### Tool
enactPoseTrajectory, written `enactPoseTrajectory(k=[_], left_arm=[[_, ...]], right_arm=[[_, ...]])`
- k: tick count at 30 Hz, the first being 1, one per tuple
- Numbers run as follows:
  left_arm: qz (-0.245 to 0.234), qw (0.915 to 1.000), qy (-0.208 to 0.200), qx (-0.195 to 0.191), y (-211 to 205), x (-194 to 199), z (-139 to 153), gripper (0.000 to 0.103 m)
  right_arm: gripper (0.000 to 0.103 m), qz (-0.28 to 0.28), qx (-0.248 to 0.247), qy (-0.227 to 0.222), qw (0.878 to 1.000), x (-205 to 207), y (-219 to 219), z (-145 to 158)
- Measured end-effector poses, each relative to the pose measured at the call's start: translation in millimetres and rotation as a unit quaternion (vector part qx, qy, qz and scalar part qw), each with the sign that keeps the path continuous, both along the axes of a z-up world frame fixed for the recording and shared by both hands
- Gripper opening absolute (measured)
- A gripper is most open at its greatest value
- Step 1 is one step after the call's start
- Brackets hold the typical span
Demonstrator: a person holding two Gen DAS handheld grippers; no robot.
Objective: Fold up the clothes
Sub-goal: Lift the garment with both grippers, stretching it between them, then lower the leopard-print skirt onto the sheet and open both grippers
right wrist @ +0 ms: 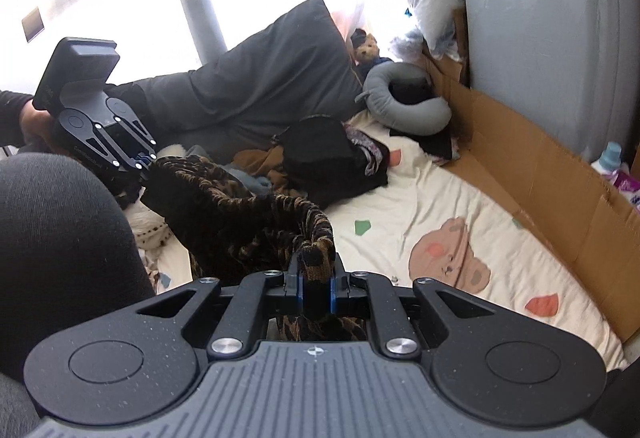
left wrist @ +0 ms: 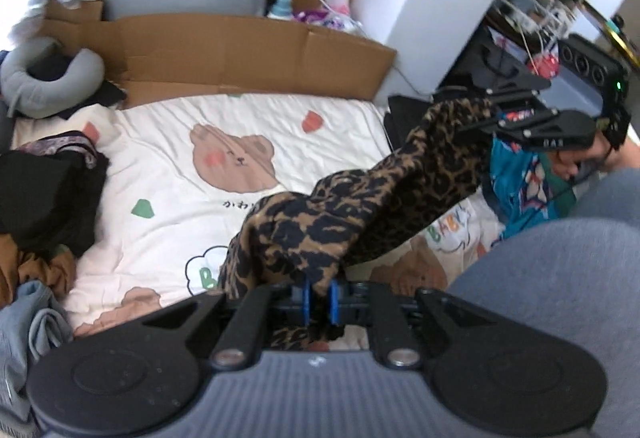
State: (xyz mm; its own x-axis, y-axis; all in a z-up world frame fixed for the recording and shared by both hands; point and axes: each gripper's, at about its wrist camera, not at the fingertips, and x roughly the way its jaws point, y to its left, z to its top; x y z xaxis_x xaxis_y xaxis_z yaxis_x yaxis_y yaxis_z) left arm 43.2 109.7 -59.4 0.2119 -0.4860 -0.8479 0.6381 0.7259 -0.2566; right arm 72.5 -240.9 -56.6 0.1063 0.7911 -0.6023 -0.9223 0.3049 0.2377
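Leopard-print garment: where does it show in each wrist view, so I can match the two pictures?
Left wrist view: the leopard-print garment runs from bottom centre, clamped in the left hand-held gripper, up to the right hand-held gripper at upper right.
Right wrist view: it stretches from bottom centre up to the left hand-held gripper at mid-left.
Shared landmark: the grey neck pillow, upper left in the left view, upper centre-right in the right.

Grey neck pillow by cardboard sheet; bear-print blanket; detergent bottle.

left tongs pinched shut, right tongs pinched shut, both angled downward
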Motion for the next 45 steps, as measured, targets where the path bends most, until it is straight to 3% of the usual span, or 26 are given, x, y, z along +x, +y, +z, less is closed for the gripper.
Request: enactPoseTrajectory(k=[14,26,36,40,44,45], left_arm=[[-0.003,0.9991,0.027,0.032,-8,84,-90,0.01],[-0.038,0.9972,0.013,0.063,-34,181,-174,0.011],[-0.038,0.9981,0.018,0.045,-39,247,-228,0.013],[-0.022,0.9993,0.017,0.025,-34,262,-238,0.022],[0.041,0.9992,-0.002,-0.005,-18,265,-236,0.053],[0.048,0.9988,-0.004,-0.008,-14,263,-235,0.056]], right_arm=[[0.01,-0.039,-0.037,0.045,0.998,65,24,-88],[0.011,-0.079,-0.09,0.051,0.991,139,62,-175],[0.011,-0.091,-0.125,0.055,0.986,195,91,-238],[0.012,-0.089,-0.142,0.051,0.985,208,99,-258],[0.015,-0.093,-0.148,0.05,0.983,218,100,-271],[0.017,-0.099,-0.149,0.05,0.983,220,99,-274]])
